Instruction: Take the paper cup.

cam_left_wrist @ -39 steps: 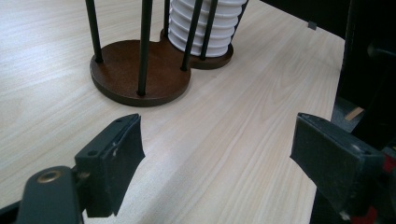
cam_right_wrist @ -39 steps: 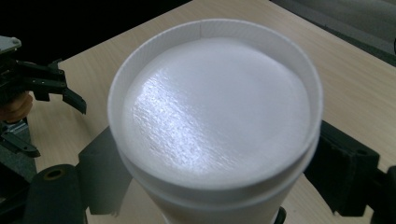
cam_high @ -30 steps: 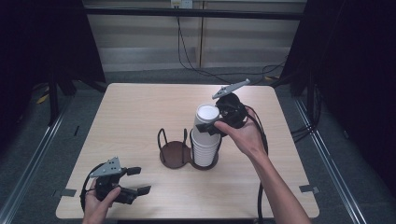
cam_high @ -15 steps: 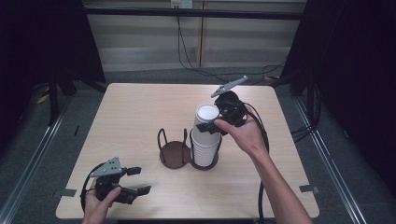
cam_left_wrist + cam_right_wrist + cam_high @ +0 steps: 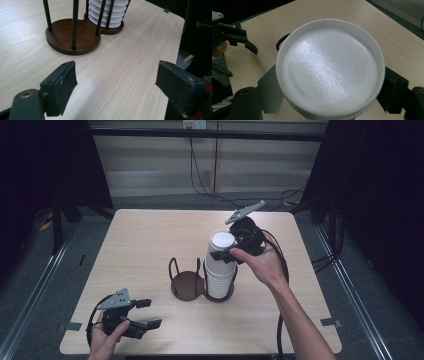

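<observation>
1. Pale wood-grain table [image 5: 150, 245] is carrying everything; the landmark is the dark brown cup holder [image 5: 187, 282] with thin black upright rods, standing near the table's middle
2. Left of the holder and nearer the person, the left gripper [image 5: 147, 314] is resting on the table in the person's left hand [image 5: 102, 337], well apart from the holder
3. Its jaws are standing apart with nothing between them; in the left gripper view they are pointing across bare tabletop toward the holder's round bases [image 5: 75, 41]
4. On the holder's right-hand base, the stack of white paper cups [image 5: 220, 270] is sitting upside down inside the rods, its ribbed rims showing in the left gripper view [image 5: 107, 12]
5. At the top of that stack, the right gripper [image 5: 231, 255] is reaching in from the holder's right, carried by the person's right hand [image 5: 265, 265]
6. Its jaws have just been closing and are flanking the top cup [image 5: 329, 67] on both sides; whether the pads are already pressing on it I cannot tell
</observation>
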A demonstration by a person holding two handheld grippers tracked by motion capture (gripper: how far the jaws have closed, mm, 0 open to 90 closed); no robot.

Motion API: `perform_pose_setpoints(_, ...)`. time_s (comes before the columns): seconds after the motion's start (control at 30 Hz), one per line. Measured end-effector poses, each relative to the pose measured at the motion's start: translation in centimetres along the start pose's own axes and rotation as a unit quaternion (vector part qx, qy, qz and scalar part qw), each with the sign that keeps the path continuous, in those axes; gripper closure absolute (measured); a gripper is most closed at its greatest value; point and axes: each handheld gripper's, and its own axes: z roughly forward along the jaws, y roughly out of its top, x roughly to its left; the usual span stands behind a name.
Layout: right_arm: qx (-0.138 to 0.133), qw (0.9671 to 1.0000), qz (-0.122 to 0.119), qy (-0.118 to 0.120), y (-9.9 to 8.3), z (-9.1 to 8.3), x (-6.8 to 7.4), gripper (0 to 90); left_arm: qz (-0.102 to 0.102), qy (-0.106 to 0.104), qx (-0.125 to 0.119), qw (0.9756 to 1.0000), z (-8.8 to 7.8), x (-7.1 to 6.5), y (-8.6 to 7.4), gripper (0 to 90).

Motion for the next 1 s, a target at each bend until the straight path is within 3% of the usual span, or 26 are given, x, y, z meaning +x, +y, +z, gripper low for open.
perform_pose_setpoints(0.57,-0.043,0.9990,-0.005,-0.004,0.0,-1.5,0.3,22.2,-0.001,-0.002,0.002,1.0000,0.1,0.0,0.0,16.7)
perform_pose_setpoints(1.0,-0.069,0.9976,0.011,-0.003,-0.3,-2.4,0.2,22.4,0.001,-0.005,0.008,1.0000,0.2,0.0,0.0,16.7)
